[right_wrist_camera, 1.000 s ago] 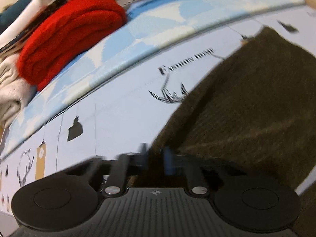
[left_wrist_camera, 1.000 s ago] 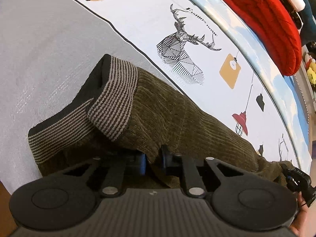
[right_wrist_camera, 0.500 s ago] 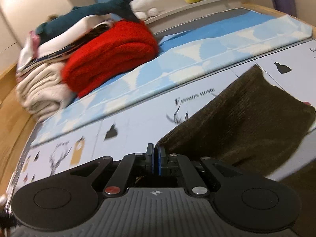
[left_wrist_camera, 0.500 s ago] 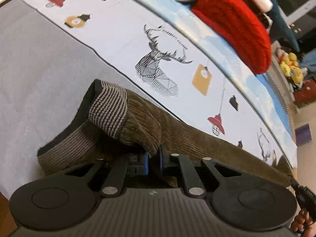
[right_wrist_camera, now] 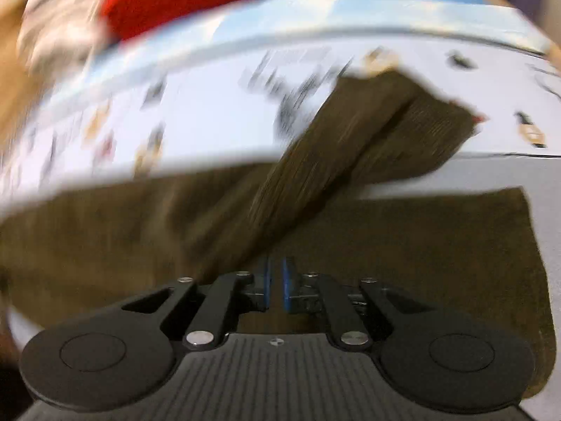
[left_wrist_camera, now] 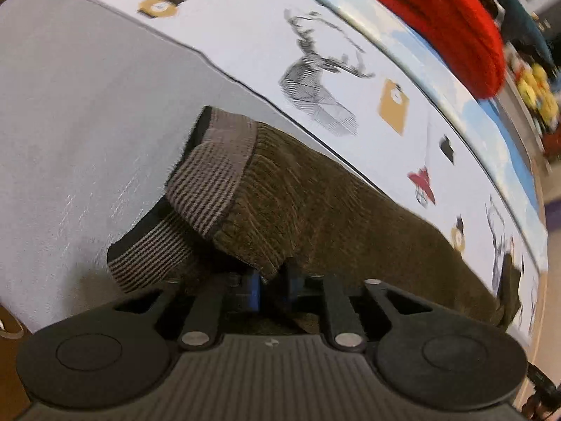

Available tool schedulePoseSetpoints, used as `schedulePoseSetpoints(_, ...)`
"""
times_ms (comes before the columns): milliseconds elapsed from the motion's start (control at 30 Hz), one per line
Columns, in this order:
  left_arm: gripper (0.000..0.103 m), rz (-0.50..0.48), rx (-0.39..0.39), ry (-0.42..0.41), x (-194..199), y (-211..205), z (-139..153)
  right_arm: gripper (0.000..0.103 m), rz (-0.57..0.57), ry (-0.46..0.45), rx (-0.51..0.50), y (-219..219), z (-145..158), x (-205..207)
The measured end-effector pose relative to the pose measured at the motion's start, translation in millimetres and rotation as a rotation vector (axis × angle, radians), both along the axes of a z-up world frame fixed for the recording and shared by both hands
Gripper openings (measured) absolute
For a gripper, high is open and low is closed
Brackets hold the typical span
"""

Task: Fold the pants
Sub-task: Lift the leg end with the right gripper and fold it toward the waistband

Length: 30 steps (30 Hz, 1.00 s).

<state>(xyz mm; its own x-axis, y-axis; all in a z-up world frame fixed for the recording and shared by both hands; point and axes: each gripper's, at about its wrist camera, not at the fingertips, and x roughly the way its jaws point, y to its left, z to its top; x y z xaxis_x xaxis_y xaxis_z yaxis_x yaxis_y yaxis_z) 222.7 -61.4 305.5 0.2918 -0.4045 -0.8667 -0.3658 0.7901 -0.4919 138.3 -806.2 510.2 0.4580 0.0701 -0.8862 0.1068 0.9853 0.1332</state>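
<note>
Olive-brown corduroy pants (left_wrist_camera: 333, 217) lie on the bed, their striped waistband (left_wrist_camera: 210, 182) doubled over at the left. My left gripper (left_wrist_camera: 273, 279) sits at the waist end. Its jaws are opening, with a fold of corduroy loose between the blue pads. In the blurred right wrist view the pants (right_wrist_camera: 438, 252) spread across the sheet. One leg (right_wrist_camera: 333, 161) runs as a raised strip from the upper right down to my right gripper (right_wrist_camera: 277, 280). Those jaws are opening too, showing a narrow slit. The leg's end lies just at the pad tips.
The bed has a grey sheet (left_wrist_camera: 87, 105) with a printed white panel (left_wrist_camera: 245, 35) and a blue border beyond it. A red knit (left_wrist_camera: 455, 17) and pale folded laundry (right_wrist_camera: 59, 28) are stacked at the far edge. Yellow plush toys (left_wrist_camera: 540, 94) sit further right.
Both pairs of pads were pressed together and now stand slightly apart. The right gripper has swung across and up, bringing one pant leg over the rest of the pants. The left gripper shifted slightly.
</note>
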Motion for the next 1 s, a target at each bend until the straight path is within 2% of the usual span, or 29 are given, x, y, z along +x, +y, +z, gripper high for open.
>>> schedulePoseSetpoints(33, 0.036, 0.018, 0.005, 0.009, 1, 1, -2, 0.031, -0.051, -0.044, 0.0, -7, 5, 5)
schedulePoseSetpoints(67, 0.037, 0.035, 0.009, 0.024, 3, 1, -4, 0.045, -0.091, -0.077, -0.006, -12, 6, 10)
schedulePoseSetpoints(100, 0.037, 0.048, 0.007, 0.036, 4, 1, -6, 0.049, -0.129, -0.107, -0.016, -15, 7, 18)
schedulePoseSetpoints(167, 0.041, 0.063, 0.005, 0.048, 7, 1, -7, 0.05, -0.166, -0.133, -0.028, -17, 2, 32)
schedulePoseSetpoints(267, 0.043, 0.069, 0.014, 0.059, 11, -2, -9, 0.053, -0.2, -0.125, -0.029, -16, -13, 57)
schedulePoseSetpoints(400, 0.045, 0.077, 0.014, 0.076, 14, -4, -12, 0.053, -0.209, -0.066, -0.037, -7, -35, 86)
schedulePoseSetpoints(500, 0.045, 0.075, 0.019, 0.087, 16, -4, -15, 0.053, -0.19, -0.008, -0.095, 3, -55, 99)
schedulePoseSetpoints(533, 0.045, 0.073, 0.021, 0.089, 16, -3, -15, 0.053, -0.177, 0.003, -0.107, 3, -62, 102)
schedulePoseSetpoints(600, 0.043, 0.065, 0.029, 0.087, 18, -4, -17, 0.04, -0.153, 0.018, -0.136, 4, -66, 102)
schedulePoseSetpoints(633, 0.041, 0.061, 0.033, 0.087, 19, -4, -17, 0.02, -0.157, 0.012, -0.146, 2, -64, 101)
schedulePoseSetpoints(667, 0.027, 0.058, 0.043, 0.085, 19, -4, -16, 0.008, -0.171, -0.001, -0.127, -2, -61, 99)
schedulePoseSetpoints(767, 0.013, 0.049, 0.064, 0.049, 18, -4, -11, 0.007, -0.288, -0.092, -0.063, -23, -34, 83)
schedulePoseSetpoints(900, 0.011, 0.045, 0.06, -0.032, 12, -5, 6, 0.006, -0.426, -0.222, 0.067, -55, 7, 41)
schedulePoseSetpoints(1000, 0.01, 0.04, 0.045, -0.114, 0, -2, 25, 0.005, -0.481, -0.293, 0.135, -72, 31, 1)
